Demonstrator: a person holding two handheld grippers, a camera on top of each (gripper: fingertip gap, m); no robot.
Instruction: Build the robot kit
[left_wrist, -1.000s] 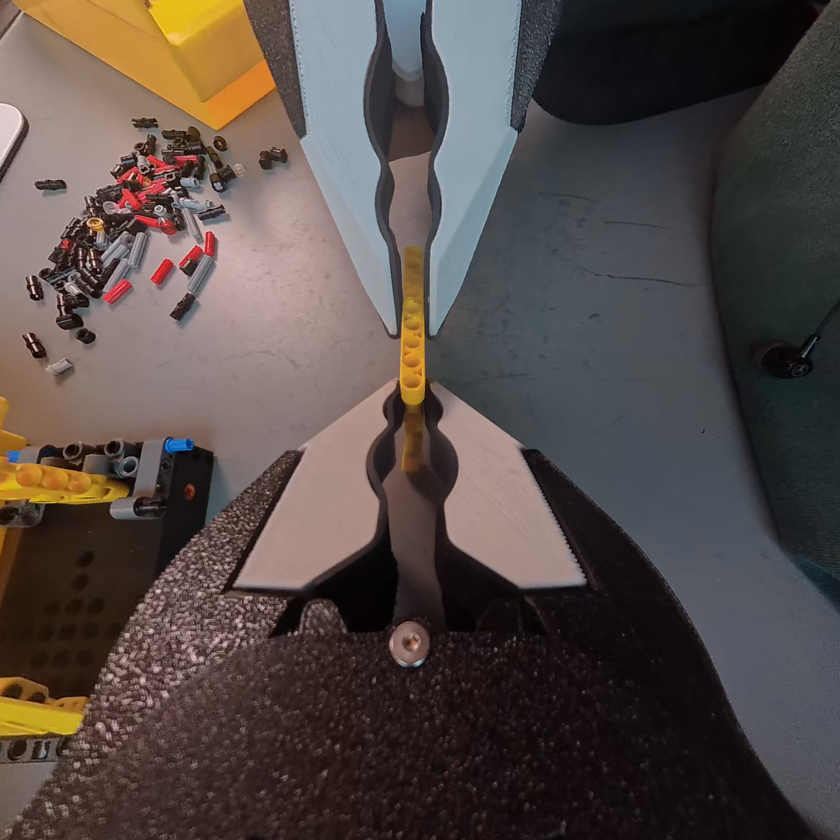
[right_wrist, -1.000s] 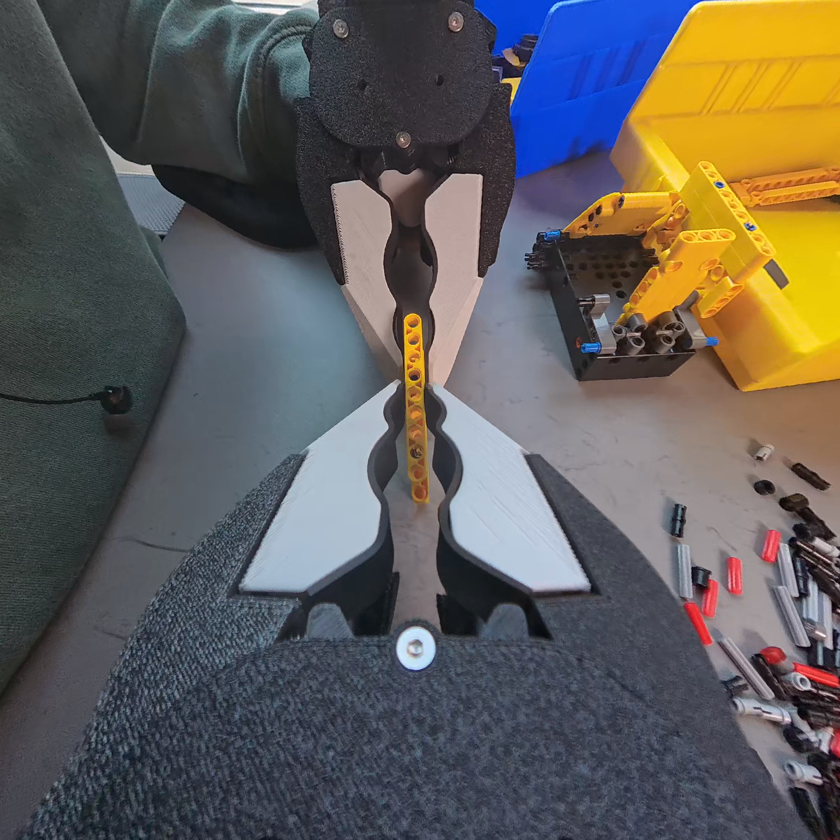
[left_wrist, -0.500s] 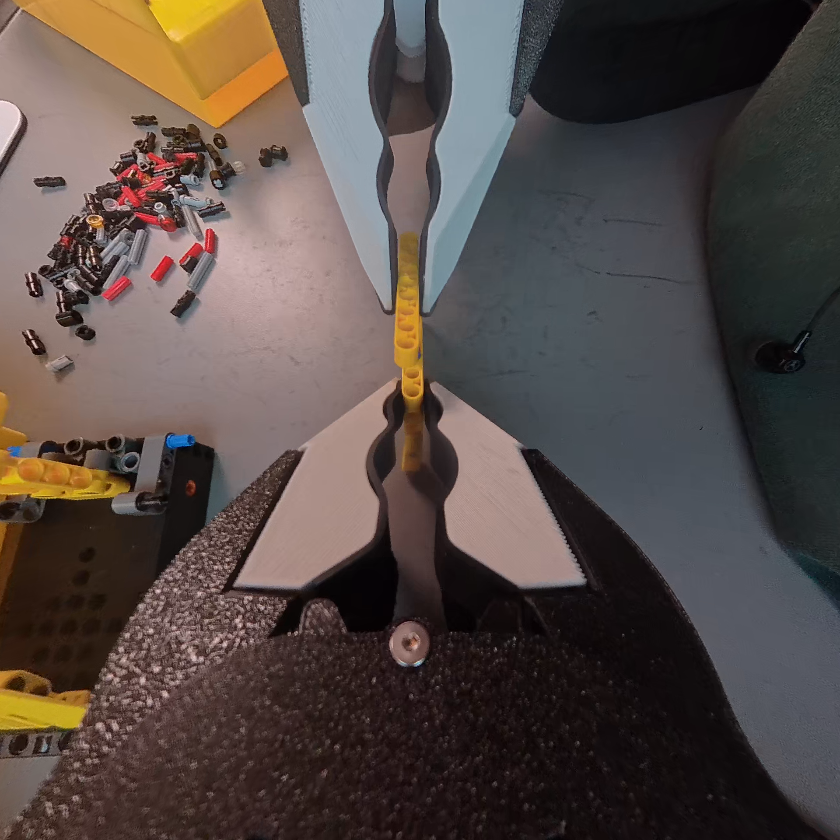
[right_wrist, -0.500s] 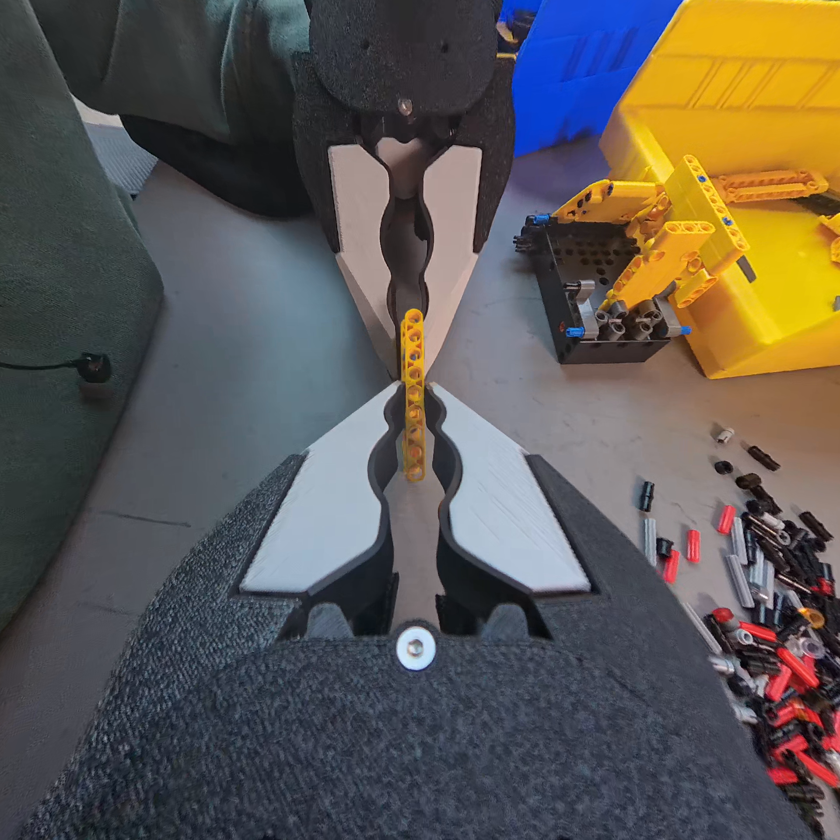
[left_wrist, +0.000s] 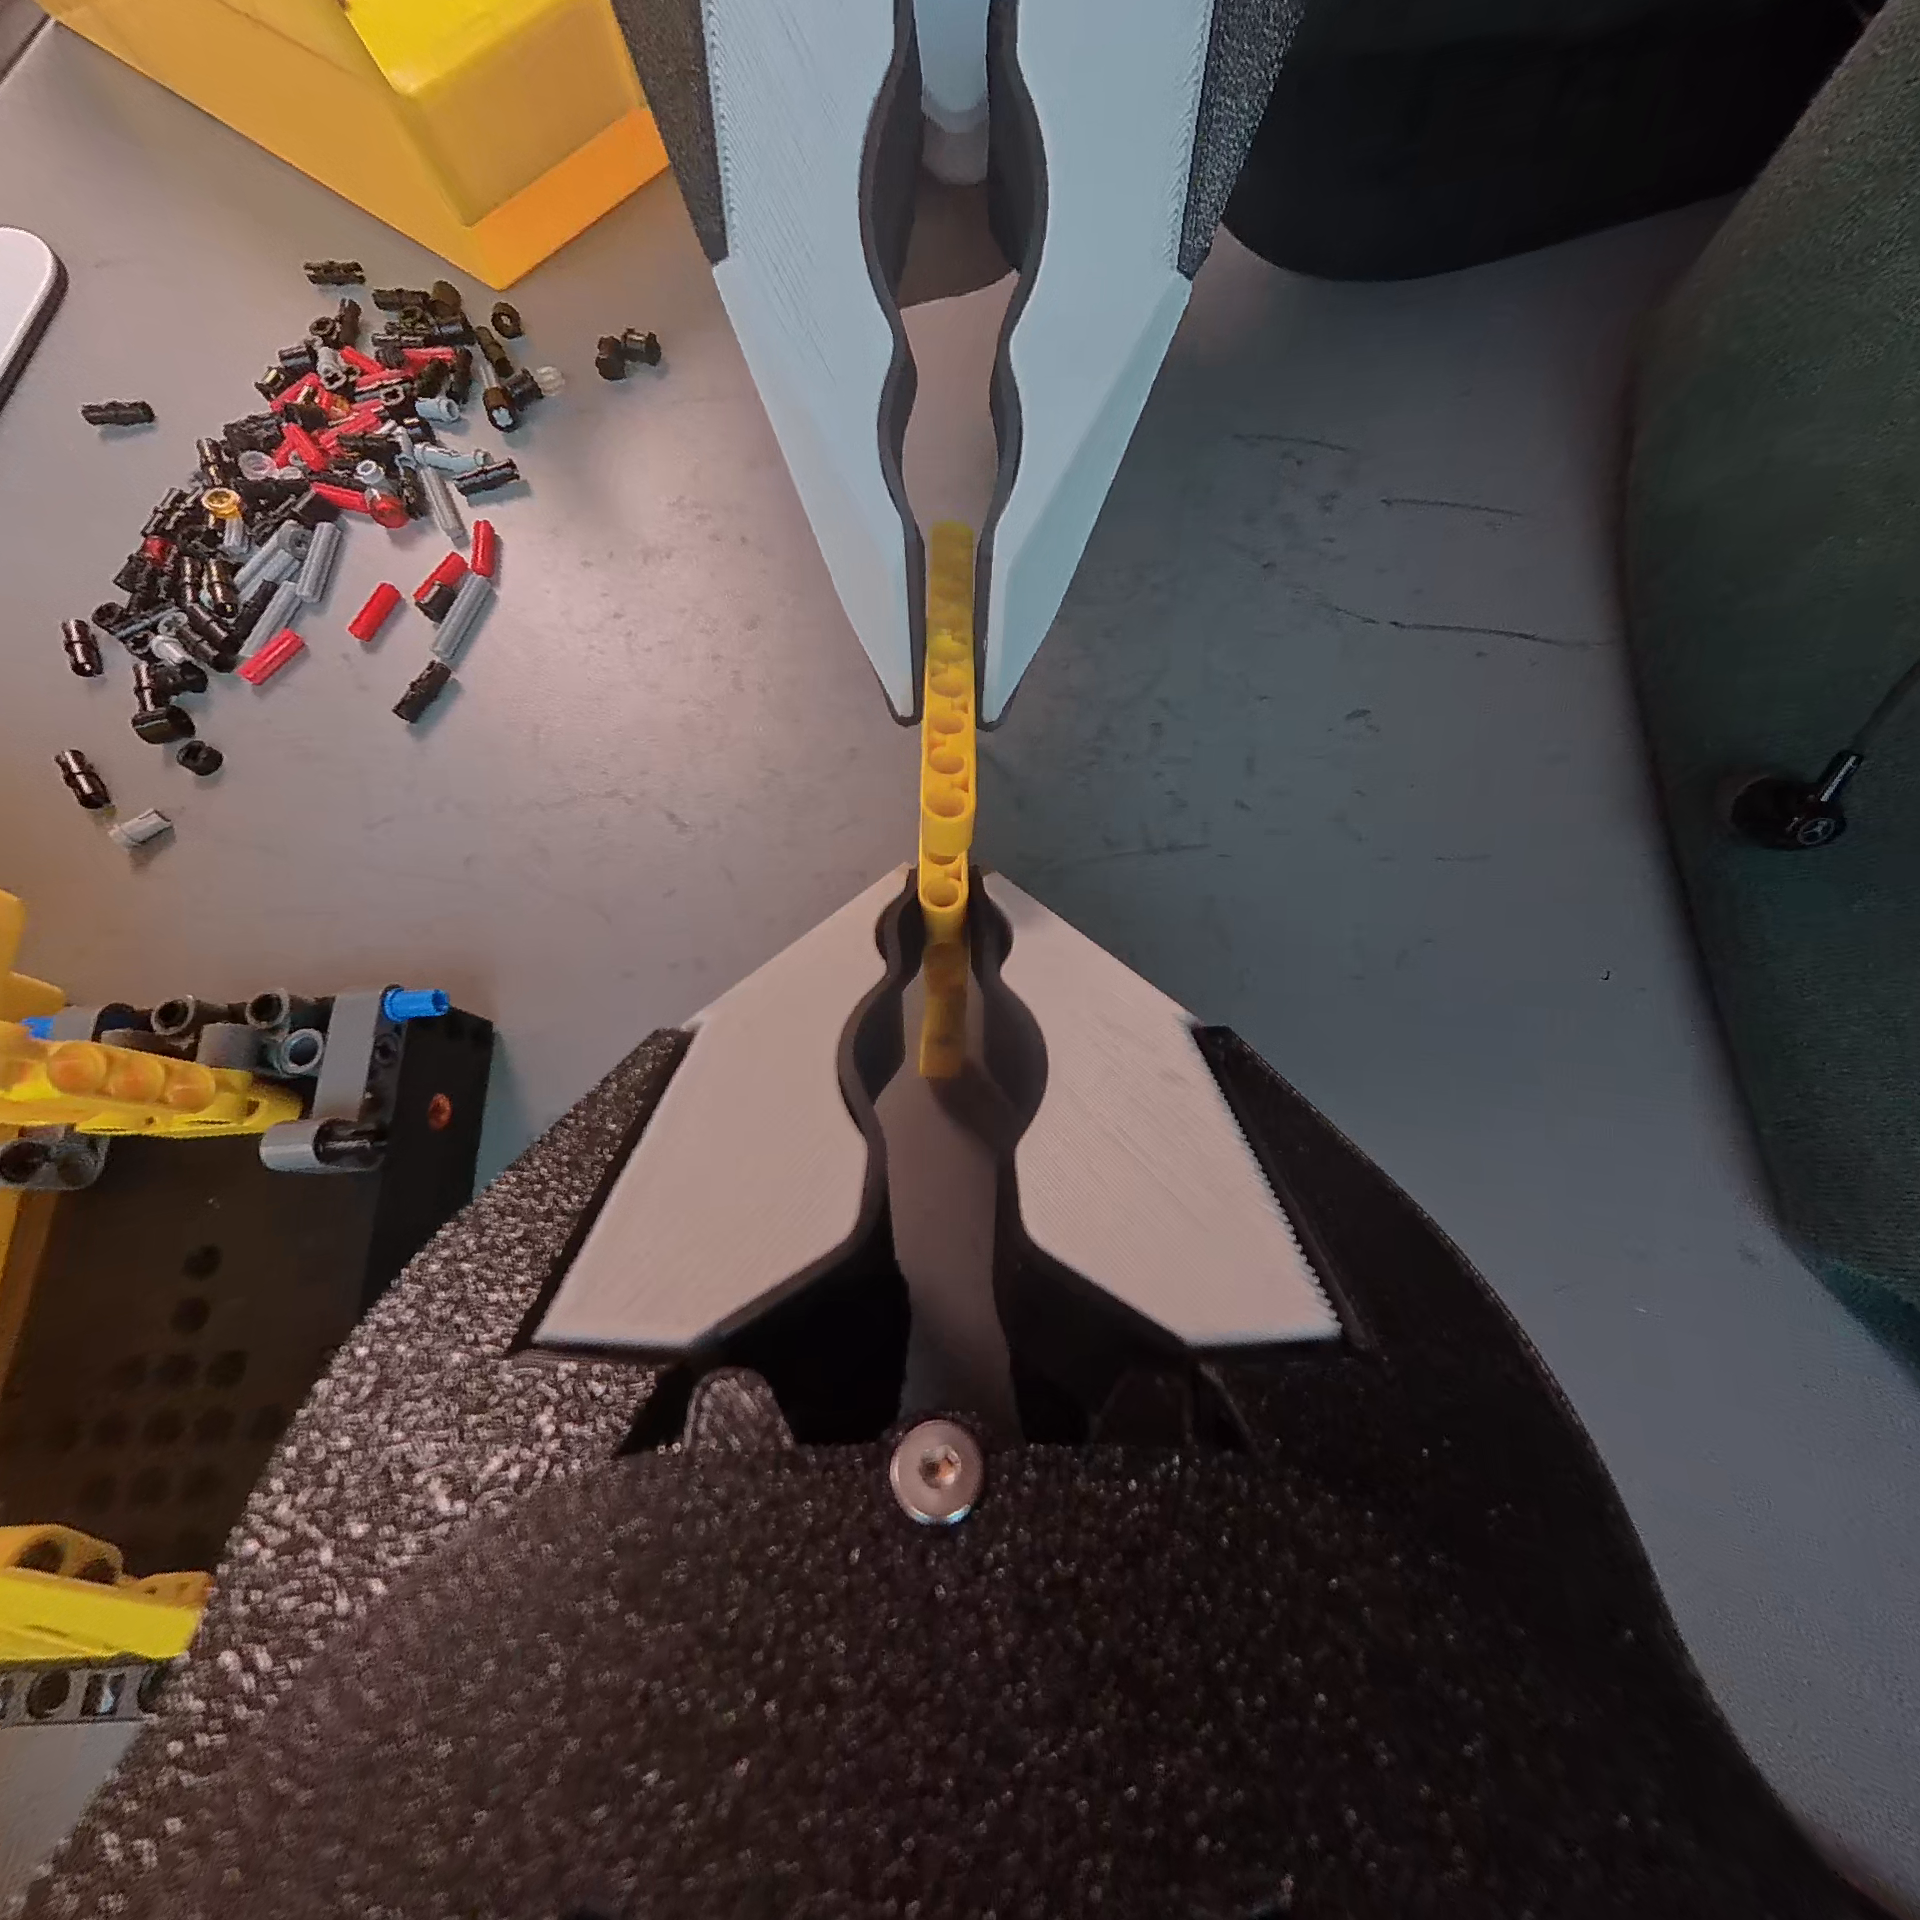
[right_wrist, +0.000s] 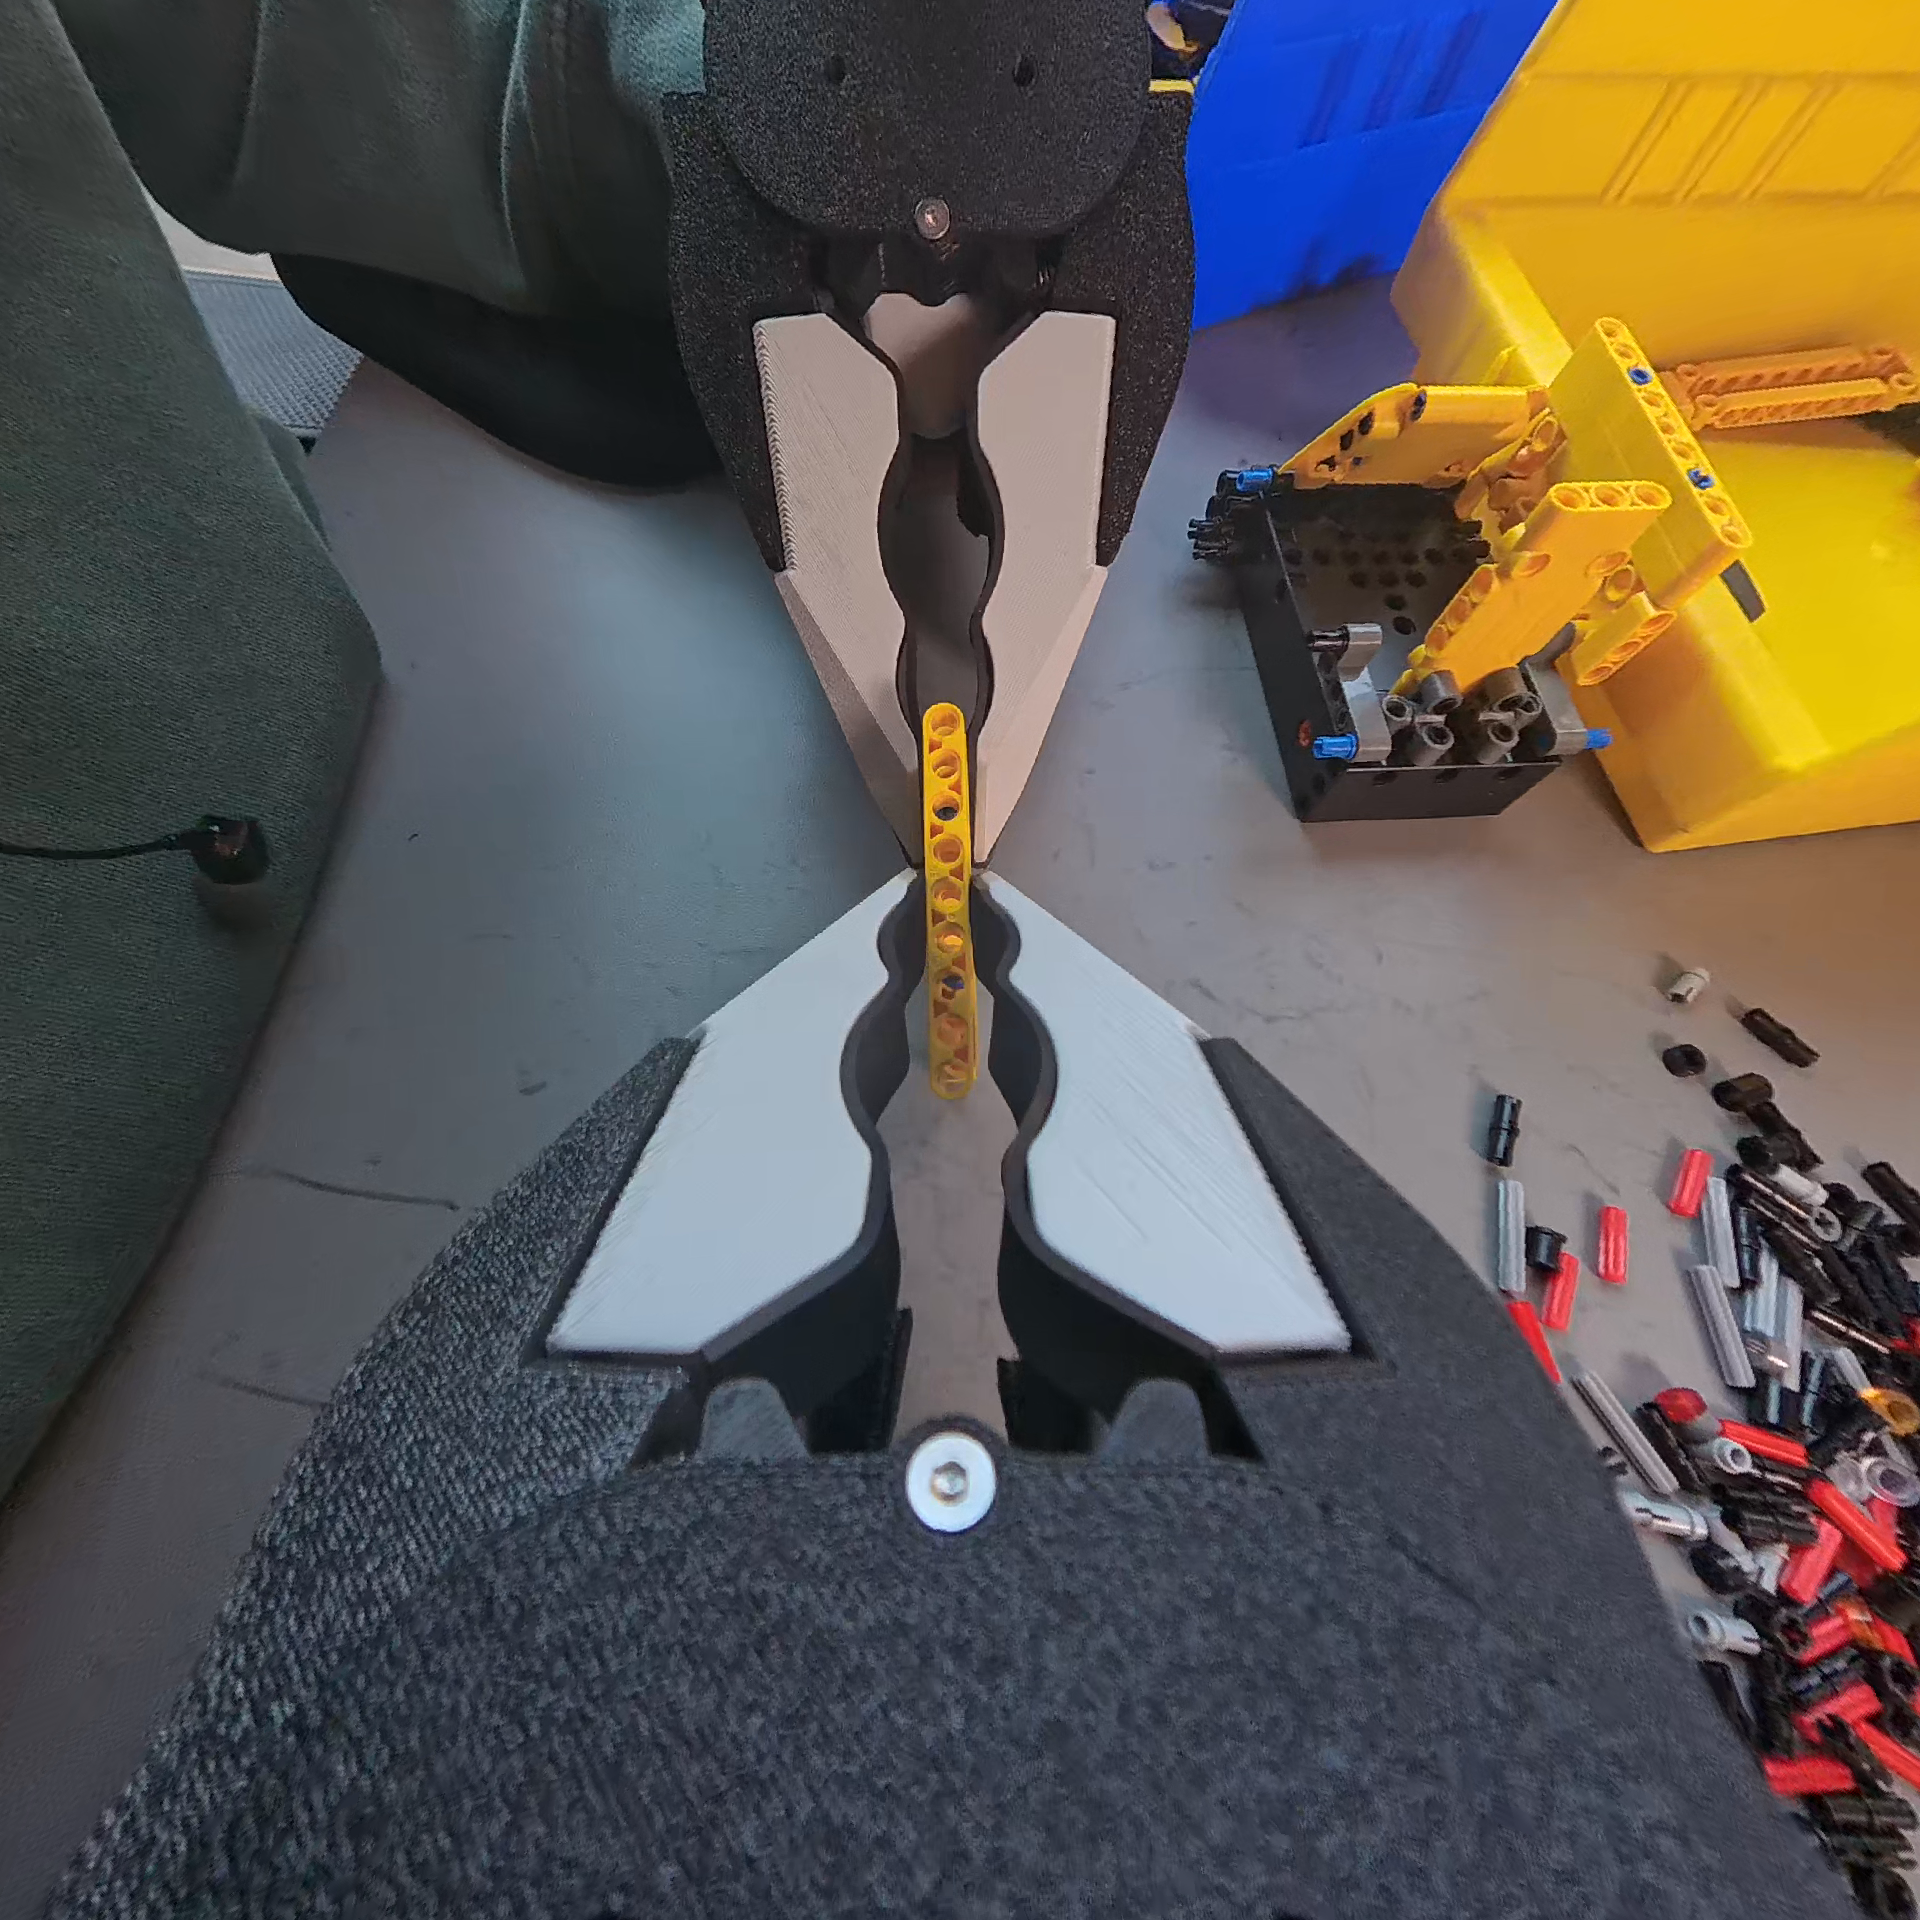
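Each camera sat just behind its own gripper and looked forward and down along the fingers at the grey scuffed tabletop (left_wrist: 1299, 644), from close above it. The two views faced each other head-on. Both took in the thin yellow perforated plastic beam (left_wrist: 948, 748) (right_wrist: 950, 914) at centre, the scattered heap of small black, red and grey plastic pins (left_wrist: 301, 499) (right_wrist: 1787, 1382), and the black-and-yellow brick-built model (left_wrist: 239, 1101) (right_wrist: 1455, 623).

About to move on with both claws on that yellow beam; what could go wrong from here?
Both the left claw and right claw pinch the thin yellow beam only at their tips, so a twist could pop it loose. If dropped, it might land among the loose pins on the table.
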